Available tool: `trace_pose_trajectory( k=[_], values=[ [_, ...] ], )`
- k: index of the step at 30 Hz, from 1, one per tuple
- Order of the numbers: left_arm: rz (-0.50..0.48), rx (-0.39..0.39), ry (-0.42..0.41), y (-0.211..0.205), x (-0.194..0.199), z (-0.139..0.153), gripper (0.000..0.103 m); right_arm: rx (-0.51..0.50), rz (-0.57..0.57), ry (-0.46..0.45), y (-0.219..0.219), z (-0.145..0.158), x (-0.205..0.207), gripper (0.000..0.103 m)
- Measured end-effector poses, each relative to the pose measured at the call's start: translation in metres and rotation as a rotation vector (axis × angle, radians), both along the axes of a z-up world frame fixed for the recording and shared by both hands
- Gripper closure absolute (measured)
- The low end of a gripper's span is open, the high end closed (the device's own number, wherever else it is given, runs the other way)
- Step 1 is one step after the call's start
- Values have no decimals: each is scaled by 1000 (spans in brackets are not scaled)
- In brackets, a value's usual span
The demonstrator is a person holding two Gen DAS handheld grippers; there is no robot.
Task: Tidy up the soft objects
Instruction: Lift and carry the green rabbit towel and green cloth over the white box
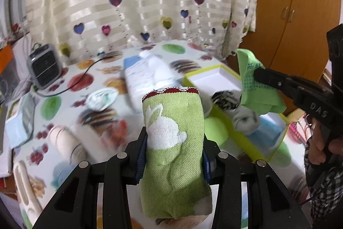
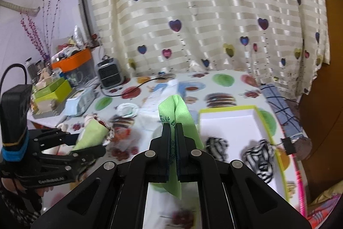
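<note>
My left gripper [image 1: 174, 135] is shut on a rolled green towel [image 1: 174, 143] with a white rabbit and a red trim, held upright above the table. The right wrist view shows the same left gripper [image 2: 90, 143] and towel [image 2: 92, 130] at the lower left. My right gripper [image 2: 172, 127] is shut on a thin bright green cloth [image 2: 173, 108] with printed text, which hangs below the jaws. From the left wrist, that right gripper [image 1: 263, 74] and cloth [image 1: 255, 87] are over a white box with a lime rim [image 1: 214, 76]. Black-and-white striped socks [image 2: 261, 156] lie in the box [image 2: 227, 121].
A fruit-patterned tablecloth [image 2: 223, 81] covers the table. On it are a small grey heater [image 1: 45, 68] with a black cord, a tissue pack [image 1: 141, 76], a crumpled pale cloth [image 1: 103, 98] and a rolled blue plaid cloth [image 2: 283, 113]. A heart-print curtain [image 2: 193, 14] hangs behind; a wooden wardrobe [image 1: 300, 14] stands right.
</note>
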State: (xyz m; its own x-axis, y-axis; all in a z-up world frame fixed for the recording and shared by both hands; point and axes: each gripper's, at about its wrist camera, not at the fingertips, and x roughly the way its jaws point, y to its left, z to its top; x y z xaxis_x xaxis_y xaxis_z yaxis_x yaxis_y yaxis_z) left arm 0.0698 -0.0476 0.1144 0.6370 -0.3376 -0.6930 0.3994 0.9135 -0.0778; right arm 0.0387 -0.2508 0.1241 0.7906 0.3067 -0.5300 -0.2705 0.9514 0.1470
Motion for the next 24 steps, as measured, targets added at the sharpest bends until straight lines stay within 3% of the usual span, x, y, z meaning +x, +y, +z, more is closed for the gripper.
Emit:
trace_pose_trajectory(
  k=[14,24],
  values=[
    [-126,-40,29,-74,41,5,63,-34,-133,70,-69,-10,37,99],
    [-174,-31,75,-121,74,-6,63,-63,-132,152,-91,-35,68,99]
  ],
)
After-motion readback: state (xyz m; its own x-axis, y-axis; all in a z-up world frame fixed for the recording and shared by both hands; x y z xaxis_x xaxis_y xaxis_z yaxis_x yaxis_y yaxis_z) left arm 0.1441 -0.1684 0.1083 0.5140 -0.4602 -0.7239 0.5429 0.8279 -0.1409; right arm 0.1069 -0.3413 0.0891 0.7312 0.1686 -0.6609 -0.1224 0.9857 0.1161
